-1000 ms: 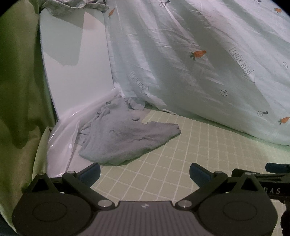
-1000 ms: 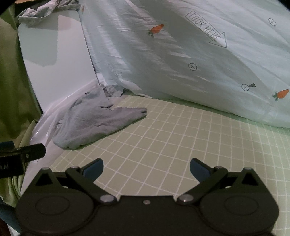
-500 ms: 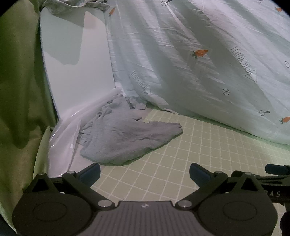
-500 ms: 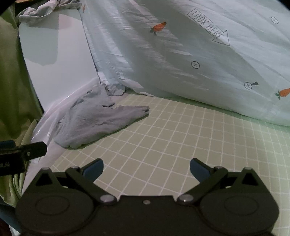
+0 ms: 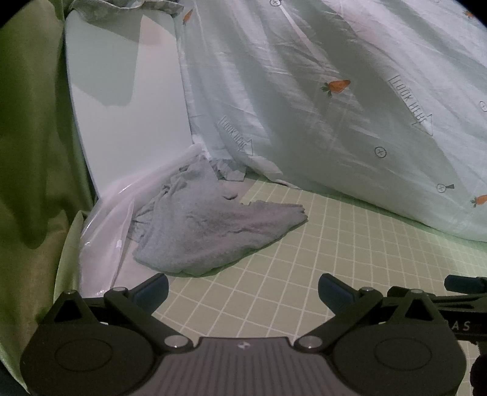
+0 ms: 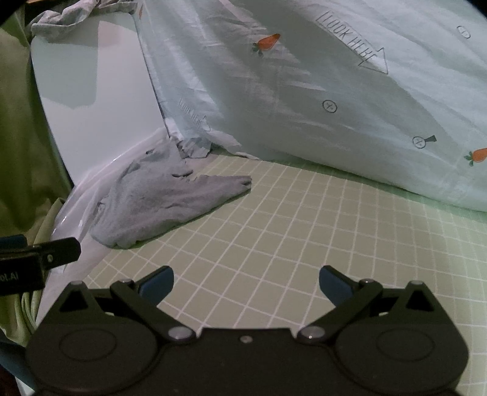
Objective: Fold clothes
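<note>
A crumpled grey garment (image 5: pixel 213 231) lies on the green checked sheet (image 5: pixel 319 274), partly over a sheet of clear plastic (image 5: pixel 103 219) at the left. In the right wrist view the same grey garment (image 6: pixel 164 201) sits ahead and to the left. My left gripper (image 5: pixel 242 289) is open, hovering just short of the garment's near edge, nothing between its fingers. My right gripper (image 6: pixel 246 283) is open too, over bare green checked sheet (image 6: pixel 304 243), to the right of the garment. Each gripper shows at the edge of the other's view.
A pale blue quilt with carrot prints (image 5: pixel 334 91) rises along the back and right. A white headboard panel (image 5: pixel 121 91) stands at the back left with more cloth (image 6: pixel 76 15) draped on top. Green fabric (image 5: pixel 27 121) hangs at the far left.
Both grippers have shifted slightly; in the right wrist view the garment has drifted right and a little closer. Both stay open and the garment has not moved.
</note>
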Demonstrator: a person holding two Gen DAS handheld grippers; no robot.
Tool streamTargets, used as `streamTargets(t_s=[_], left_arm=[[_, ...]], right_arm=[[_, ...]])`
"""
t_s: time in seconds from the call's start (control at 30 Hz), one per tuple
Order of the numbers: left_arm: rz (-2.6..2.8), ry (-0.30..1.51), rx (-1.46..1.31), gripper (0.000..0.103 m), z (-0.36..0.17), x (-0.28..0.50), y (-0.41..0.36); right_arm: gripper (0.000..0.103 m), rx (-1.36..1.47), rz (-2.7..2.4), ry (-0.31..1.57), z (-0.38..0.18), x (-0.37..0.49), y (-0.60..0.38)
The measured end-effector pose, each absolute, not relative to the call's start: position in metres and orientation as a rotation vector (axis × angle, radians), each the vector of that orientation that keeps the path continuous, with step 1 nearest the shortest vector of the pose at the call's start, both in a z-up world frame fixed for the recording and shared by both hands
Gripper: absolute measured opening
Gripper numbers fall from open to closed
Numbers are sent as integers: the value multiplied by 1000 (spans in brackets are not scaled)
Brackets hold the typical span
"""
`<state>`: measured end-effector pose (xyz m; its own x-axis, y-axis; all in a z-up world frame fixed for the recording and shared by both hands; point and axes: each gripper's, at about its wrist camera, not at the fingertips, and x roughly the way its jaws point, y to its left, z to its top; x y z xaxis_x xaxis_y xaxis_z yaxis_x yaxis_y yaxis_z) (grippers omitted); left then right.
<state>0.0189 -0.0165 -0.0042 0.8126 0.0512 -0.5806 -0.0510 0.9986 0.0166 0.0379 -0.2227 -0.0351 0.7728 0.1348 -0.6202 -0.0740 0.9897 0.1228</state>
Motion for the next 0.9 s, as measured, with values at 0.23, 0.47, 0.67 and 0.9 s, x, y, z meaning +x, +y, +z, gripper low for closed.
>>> streamTargets(t_s=[0.23, 0.47, 0.67, 0.9], left_arm=[[54, 634, -9, 103, -8, 26, -14], [52, 652, -12, 103, -14, 37, -11], [64, 677, -44, 103, -18, 56, -1], [125, 723, -102, 103, -25, 102, 28]], right_arm=[[103, 82, 119, 686, -37, 42, -220], [103, 81, 113, 700, -41, 51, -220], [103, 75, 115, 721, -44, 70, -218], [103, 62, 124, 754, -46, 115, -220]])
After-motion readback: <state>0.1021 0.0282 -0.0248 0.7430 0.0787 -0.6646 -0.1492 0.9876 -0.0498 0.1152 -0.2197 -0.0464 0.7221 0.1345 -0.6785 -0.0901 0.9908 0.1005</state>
